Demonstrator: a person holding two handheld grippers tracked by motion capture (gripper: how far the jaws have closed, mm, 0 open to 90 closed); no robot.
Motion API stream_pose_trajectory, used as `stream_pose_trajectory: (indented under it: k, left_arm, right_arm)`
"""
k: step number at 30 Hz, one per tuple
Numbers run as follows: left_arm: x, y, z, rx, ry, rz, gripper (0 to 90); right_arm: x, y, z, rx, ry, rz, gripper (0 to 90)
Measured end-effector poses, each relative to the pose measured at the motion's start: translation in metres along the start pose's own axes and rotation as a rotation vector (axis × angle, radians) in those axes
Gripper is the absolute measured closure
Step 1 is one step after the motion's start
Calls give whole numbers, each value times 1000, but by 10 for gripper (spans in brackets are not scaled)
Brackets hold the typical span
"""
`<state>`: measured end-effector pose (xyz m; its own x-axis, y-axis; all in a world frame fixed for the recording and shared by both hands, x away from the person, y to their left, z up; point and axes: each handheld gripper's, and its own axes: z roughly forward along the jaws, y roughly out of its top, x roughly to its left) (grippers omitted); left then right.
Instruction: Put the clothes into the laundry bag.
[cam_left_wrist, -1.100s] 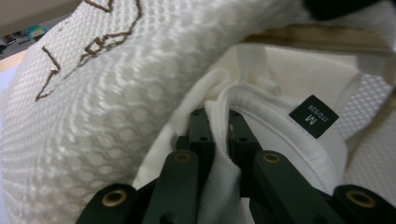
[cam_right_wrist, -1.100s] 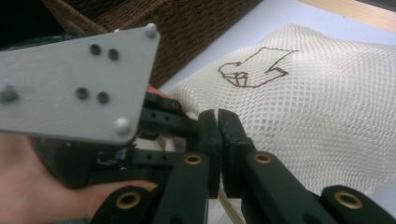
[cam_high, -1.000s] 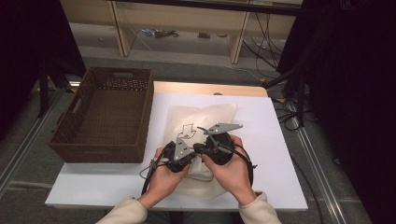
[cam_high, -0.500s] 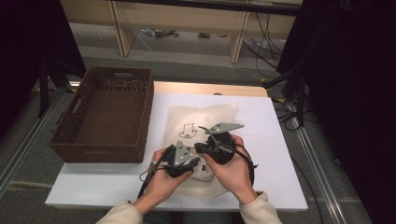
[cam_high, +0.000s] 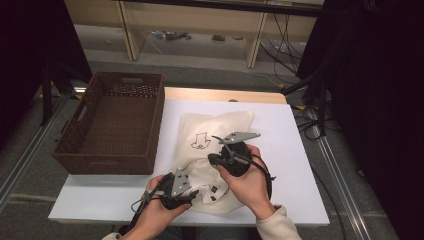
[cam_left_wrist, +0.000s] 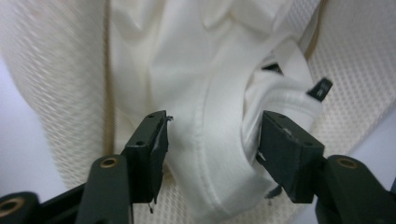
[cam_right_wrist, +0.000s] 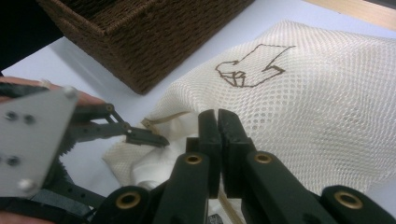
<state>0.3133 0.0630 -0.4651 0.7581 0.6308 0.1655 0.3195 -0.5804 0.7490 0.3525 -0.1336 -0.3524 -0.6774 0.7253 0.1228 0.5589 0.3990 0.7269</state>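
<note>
Mesh laundry bag (cam_high: 220, 135) flat on white worktop (cam_high: 295, 125), just right of brown wicker basket (cam_high: 112, 125), mouth toward the person. White garment (cam_left_wrist: 205, 107) bunched at that mouth, part inside the mesh, collar and tag poking out.

Left claw (cam_high: 192, 187) at the bag's near edge, jaws just been opening, now spread with the garment's seamed fold between the pads but not squeezed. Right claw (cam_right_wrist: 218, 140) pressed together, pinching the bag's rim near the opening, holding it in place; exact bite on the mesh hard to see. Left claw also seen in right gripper view (cam_right_wrist: 147, 136), beside the rim.

Step in hand, judged: stuffing garment into bag, left just released for a regrip. Next move likely: close left on the loose fold, push deeper past the rim while right keeps the mouth pinned. Risk: fold slipping back out.
</note>
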Motion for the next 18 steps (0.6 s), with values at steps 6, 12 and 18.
stream_pose_trajectory:
  k: [6,12,18]
  left_arm:
    - [2,-5,12,54,11,-11,434]
    - [5,-4,21,52,-50,-79,691]
    - [5,4,22,-53,-117,-210,822]
  right_arm:
    - [-1,0,1,1,5,-21,899]
    - [2,-1,4,2,1,-17,899]
    - [9,-1,7,19,18,-29,899]
